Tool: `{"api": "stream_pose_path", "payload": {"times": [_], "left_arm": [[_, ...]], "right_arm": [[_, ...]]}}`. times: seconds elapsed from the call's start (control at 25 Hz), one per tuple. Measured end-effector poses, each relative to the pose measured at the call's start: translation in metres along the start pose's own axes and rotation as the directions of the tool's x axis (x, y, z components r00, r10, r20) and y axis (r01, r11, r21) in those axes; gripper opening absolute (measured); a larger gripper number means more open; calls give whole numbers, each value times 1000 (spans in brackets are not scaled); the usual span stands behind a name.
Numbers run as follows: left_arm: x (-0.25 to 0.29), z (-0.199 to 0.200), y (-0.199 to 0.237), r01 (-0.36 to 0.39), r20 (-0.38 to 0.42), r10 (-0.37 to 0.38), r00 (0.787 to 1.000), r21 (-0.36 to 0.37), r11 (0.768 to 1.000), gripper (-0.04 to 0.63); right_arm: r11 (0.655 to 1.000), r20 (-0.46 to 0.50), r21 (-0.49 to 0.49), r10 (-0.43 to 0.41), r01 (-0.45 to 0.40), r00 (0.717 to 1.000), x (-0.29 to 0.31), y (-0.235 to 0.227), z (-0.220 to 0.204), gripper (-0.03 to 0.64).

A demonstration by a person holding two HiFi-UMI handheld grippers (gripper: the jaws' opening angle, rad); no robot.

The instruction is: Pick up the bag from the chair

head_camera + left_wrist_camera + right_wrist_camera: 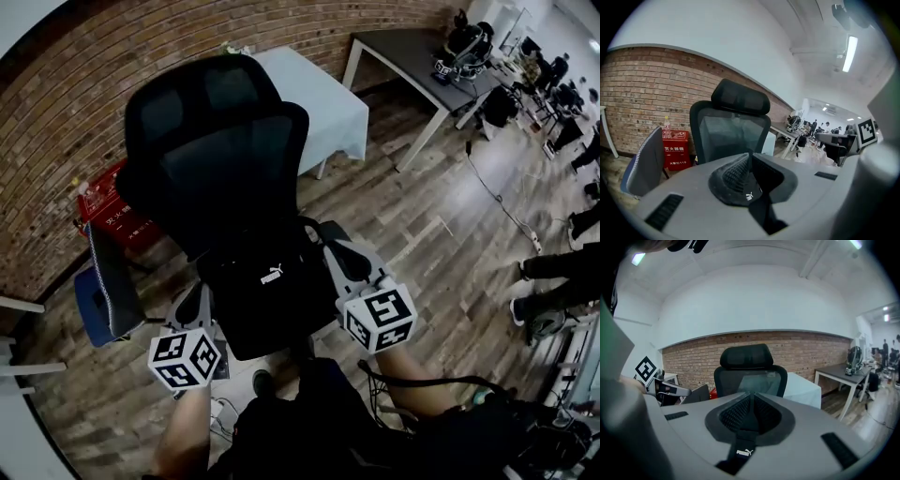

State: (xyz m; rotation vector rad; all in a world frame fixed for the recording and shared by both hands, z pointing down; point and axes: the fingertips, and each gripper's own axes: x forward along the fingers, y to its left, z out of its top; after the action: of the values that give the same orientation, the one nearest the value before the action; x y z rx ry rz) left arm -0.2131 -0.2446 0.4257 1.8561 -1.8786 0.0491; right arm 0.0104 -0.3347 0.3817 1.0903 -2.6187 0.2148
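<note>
Head view, left gripper (pixel 201 298), right gripper (pixel 335 251) clamping bag (pixel 267 305) edges, chair (pixel 225 159)

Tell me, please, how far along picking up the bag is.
Done: left claw and right claw are each shut on a strap of the bag. In hand: that two-sided grip. Left: lifting it off the chair; the head view shows it at the seat.
</note>
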Motion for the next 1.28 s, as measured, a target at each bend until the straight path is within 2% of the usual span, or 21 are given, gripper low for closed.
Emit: {"api": "stream_pose_path", "payload": {"times": [0.2, 0.28, 0.32, 0.36, 0.64, 0.76, 0.88, 1.04, 1.28], "left_arm": [[27, -22, 8, -77, -67, 75, 995, -30, 997, 14], [35, -31, 13, -112, -98, 108, 989, -32, 993, 14], [39, -35, 16, -128, -111, 123, 986, -32, 991, 14], [43, -38, 18, -142, -120, 137, 983, -32, 989, 14], [81, -67, 31, -169, -186, 159, 970, -39, 985, 15], [99, -80, 43, -176, -206, 162, 965, -49, 983, 19], [116, -101, 55, -163, -254, 137, 957, -83, 983, 107], [137, -134, 73, -168, -326, 120, 938, -123, 978, 114], [165, -178, 106, -220, -391, 137, 910, -178, 959, 172]], "right_arm": [[997, -64, 48, 56, -53, 996, 38, -21, -33, 23], [994, -96, 73, 89, -82, 991, 53, -25, -47, 70], [991, -114, 87, 108, -99, 988, 61, -26, -54, 133], [989, -131, 98, 126, -114, 983, 68, -27, -61, 164], [968, -218, 121, 242, -220, 945, 114, -20, -100, 192], [971, -256, 126, 231, -204, 939, 135, -19, -119, 198], [977, -296, 143, 197, -161, 935, 152, -22, -142, 204], [983, -350, 142, 161, -117, 923, 173, -29, -172, 213], [984, -406, 170, 128, -63, 905, 200, -40, -222, 247]]}}
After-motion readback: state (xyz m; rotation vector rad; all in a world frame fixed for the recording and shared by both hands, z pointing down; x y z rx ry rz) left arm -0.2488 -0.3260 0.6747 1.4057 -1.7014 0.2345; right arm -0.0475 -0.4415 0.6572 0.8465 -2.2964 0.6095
